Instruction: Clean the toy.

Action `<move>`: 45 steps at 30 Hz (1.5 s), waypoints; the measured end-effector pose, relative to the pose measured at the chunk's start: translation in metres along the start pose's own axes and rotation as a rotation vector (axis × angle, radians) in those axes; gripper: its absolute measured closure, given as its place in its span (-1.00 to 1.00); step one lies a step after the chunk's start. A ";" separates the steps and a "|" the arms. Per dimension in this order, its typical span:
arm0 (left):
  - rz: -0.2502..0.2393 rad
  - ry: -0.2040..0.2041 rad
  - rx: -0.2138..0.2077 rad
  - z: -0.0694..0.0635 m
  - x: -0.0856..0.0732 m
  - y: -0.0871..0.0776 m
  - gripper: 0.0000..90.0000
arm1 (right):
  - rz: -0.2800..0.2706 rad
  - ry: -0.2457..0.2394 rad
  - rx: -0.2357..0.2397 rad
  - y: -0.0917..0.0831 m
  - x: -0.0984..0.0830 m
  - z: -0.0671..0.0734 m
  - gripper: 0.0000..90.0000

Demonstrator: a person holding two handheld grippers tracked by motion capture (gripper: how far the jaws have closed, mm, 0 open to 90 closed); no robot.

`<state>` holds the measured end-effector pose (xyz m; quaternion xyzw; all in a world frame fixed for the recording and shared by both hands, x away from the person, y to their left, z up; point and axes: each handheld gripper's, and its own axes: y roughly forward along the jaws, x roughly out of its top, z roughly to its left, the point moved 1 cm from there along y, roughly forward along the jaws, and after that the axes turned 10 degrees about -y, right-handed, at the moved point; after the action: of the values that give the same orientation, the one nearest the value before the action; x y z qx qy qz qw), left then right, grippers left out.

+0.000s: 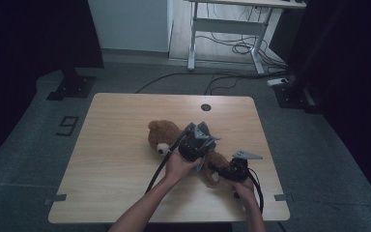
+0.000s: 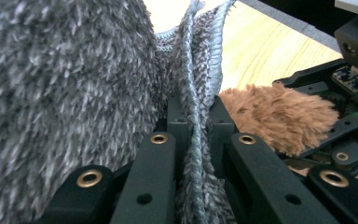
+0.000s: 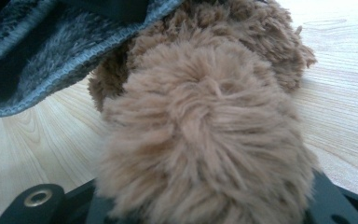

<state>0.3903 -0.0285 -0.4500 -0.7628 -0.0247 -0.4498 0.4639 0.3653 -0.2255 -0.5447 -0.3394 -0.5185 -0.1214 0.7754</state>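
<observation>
With the left gripper point(image 2: 193, 140) pinching the grey knitted garment point(image 2: 65, 102) and the right gripper point(image 1: 235, 170) clamping the teddy bear point(image 1: 162, 137)'s leg at centre frame, dressing looks partway done.

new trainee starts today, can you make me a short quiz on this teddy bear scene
1. True or false: the left gripper is shut on the grey knitted cloth.
2. Which part of the teddy bear sits between the right gripper jaws? A) an ear B) a furry limb C) the nose
3. Fill in: the bear lies on a wooden ____.

Key:
1. True; the cloth's edge is pinched between the closed jaws.
2. B; the right gripper view shows a limb end-on between the jaws.
3. table
</observation>
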 end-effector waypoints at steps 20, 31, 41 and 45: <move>-0.096 -0.173 0.123 0.101 -0.025 -0.068 0.84 | 0.002 -0.008 0.019 -0.003 0.000 -0.002 0.33; -0.114 -0.286 0.162 0.151 -0.057 -0.093 0.84 | 0.008 0.007 0.027 -0.007 -0.001 -0.007 0.33; -0.158 -0.174 0.046 0.104 -0.001 -0.072 0.84 | 0.008 0.001 0.021 -0.007 -0.002 -0.006 0.33; -0.109 -0.151 0.063 0.098 0.007 -0.053 0.82 | 0.004 0.005 0.022 -0.007 -0.002 -0.006 0.33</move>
<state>0.4354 0.0705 -0.4243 -0.7771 -0.1153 -0.4144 0.4595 0.3653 -0.2353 -0.5448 -0.3318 -0.5170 -0.1150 0.7806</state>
